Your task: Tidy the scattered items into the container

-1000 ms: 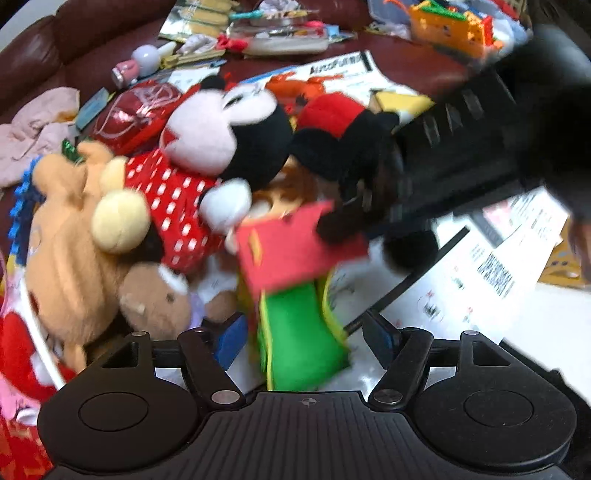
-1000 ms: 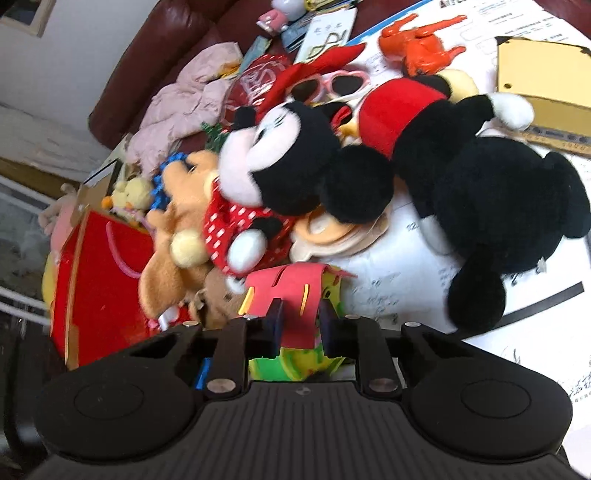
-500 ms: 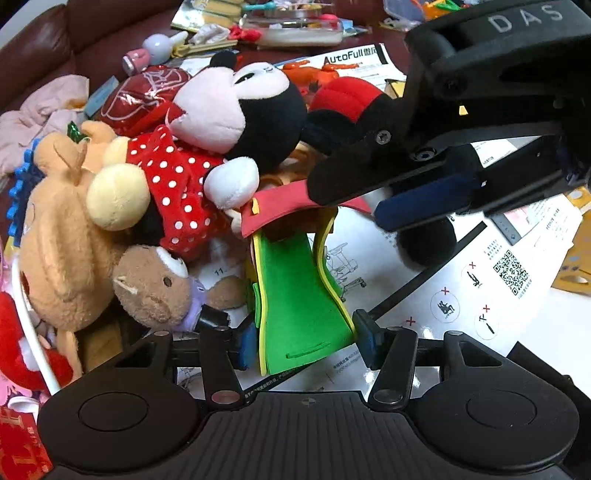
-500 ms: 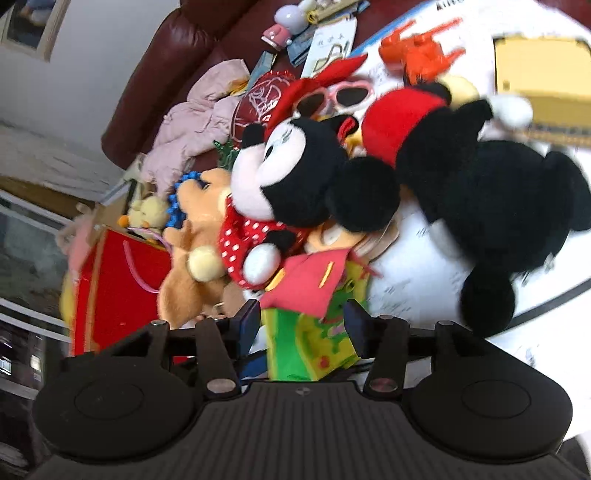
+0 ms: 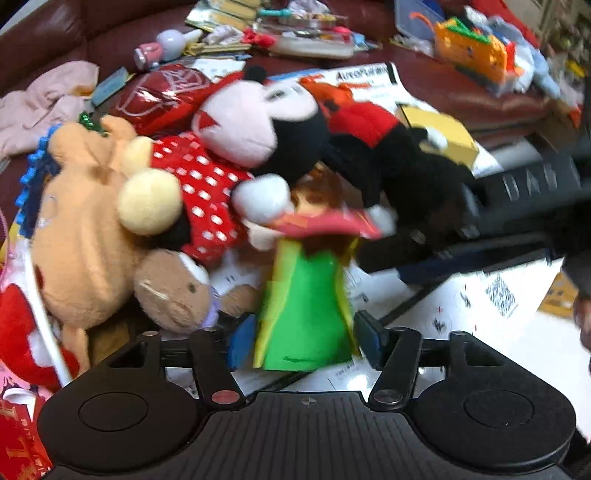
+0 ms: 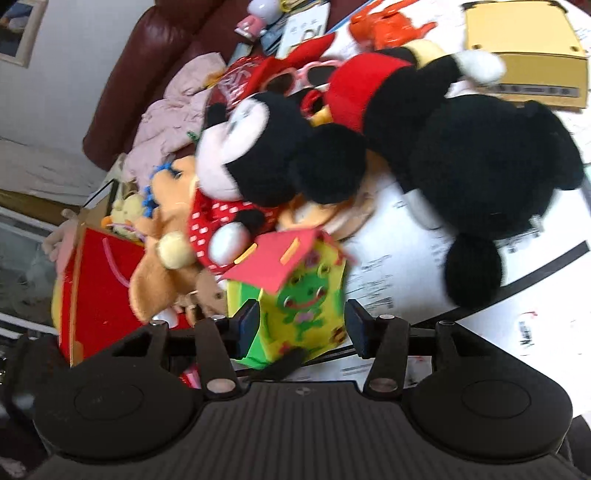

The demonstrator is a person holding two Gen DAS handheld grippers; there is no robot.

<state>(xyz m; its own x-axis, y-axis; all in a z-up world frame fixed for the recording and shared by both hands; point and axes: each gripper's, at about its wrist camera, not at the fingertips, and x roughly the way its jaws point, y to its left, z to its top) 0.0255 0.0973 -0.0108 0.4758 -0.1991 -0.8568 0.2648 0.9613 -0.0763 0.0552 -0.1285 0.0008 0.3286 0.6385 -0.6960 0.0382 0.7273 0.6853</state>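
A foam toy house [image 5: 306,314], green and yellow with a red roof, stands on white paper sheets; in the right wrist view [image 6: 295,299] it shows a frog face. My left gripper [image 5: 303,341] is open, its blue pads either side of the house's base. My right gripper [image 6: 301,326] is open too, pads flanking the house without closing on it. The right gripper's body also shows in the left wrist view [image 5: 517,206] at the right. A red gift bag [image 6: 99,288] stands at the left.
A Minnie plush [image 5: 221,155], a Mickey plush [image 6: 480,147], a tan bear [image 5: 81,221] and a small brown bear [image 5: 173,291] crowd the house. A yellow box [image 6: 524,55], orange toy [image 6: 388,26], pink cloth [image 5: 44,99] and clutter lie behind.
The right gripper let go of the house's red roof, opened and drew back to the right. The house now stands between both open grippers. The left gripper stayed around its base.
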